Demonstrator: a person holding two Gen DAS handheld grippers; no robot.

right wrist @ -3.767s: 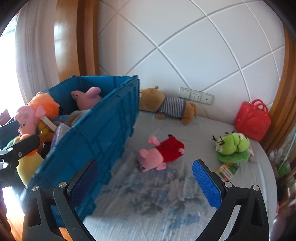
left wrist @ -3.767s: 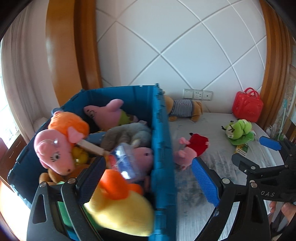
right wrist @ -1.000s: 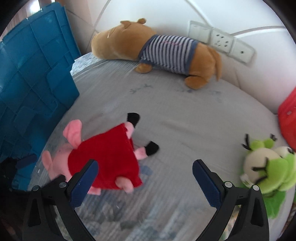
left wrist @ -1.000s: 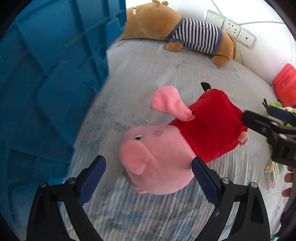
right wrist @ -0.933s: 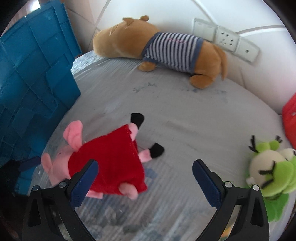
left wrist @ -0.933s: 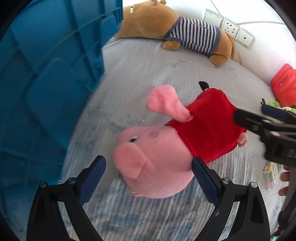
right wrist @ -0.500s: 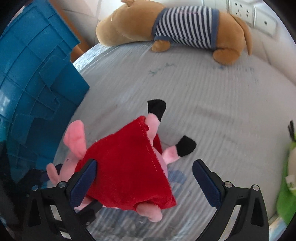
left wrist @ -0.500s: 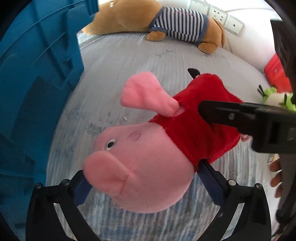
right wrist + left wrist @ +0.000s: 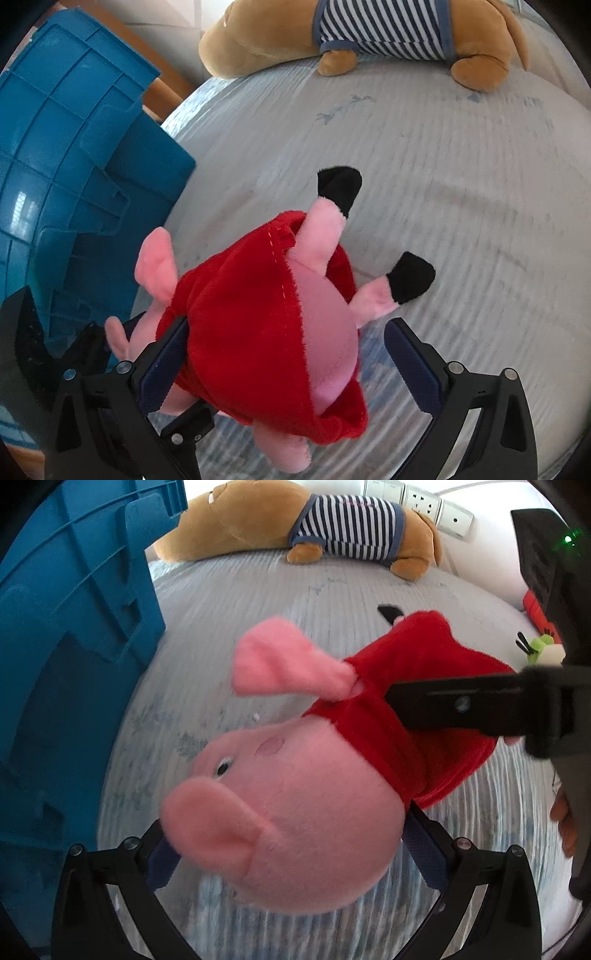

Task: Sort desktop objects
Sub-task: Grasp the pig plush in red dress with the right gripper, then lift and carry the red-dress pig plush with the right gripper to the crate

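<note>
Both grippers, left (image 9: 291,845) and right (image 9: 280,358), straddle pig (image 9: 295,812) beside bin (image 9: 55,664), unclamped; opposing pulls risk slip.

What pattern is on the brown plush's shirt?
Navy and white stripes on the brown plush, clearest in the left wrist view.

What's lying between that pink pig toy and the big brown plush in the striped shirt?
Nothing. In both wrist views, only bare grey bedcover stretches between the pink pig plush and the brown striped-shirt plush.
</note>
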